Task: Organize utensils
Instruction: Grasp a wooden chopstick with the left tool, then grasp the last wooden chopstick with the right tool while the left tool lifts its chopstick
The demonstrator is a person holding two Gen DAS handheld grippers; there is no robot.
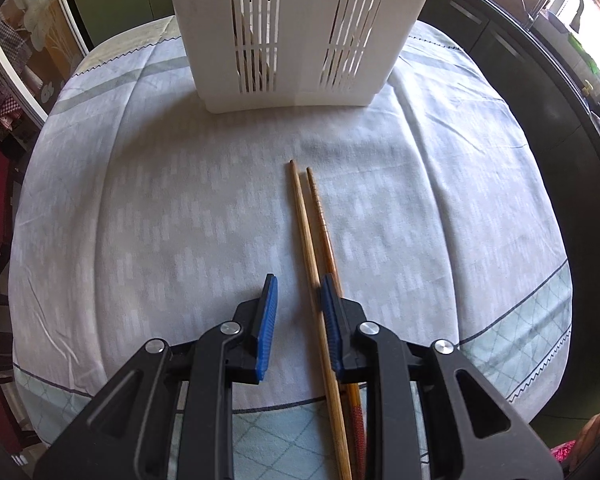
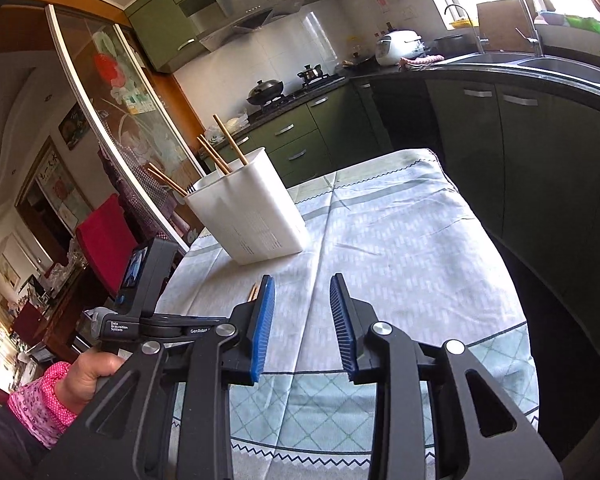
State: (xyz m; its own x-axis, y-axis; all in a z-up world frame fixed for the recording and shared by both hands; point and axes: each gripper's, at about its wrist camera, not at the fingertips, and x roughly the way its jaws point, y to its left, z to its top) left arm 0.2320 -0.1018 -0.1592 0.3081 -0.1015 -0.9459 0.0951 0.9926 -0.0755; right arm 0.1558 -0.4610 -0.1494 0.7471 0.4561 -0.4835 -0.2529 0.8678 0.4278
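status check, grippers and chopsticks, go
Left gripper open over two chopsticks on the tablecloth. Right gripper open, empty. White holder ahead, nothing blocking.

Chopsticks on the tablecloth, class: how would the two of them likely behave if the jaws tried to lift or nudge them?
The two chopsticks look like thin, straight wood, so probably stiff and light. Being slender, they may roll or skid on the tablecloth if nudged. Lying side by side, one could slip free if the jaws catch only the other.

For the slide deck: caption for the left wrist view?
Left gripper open over two wooden chopsticks on the tablecloth, white slotted holder behind.
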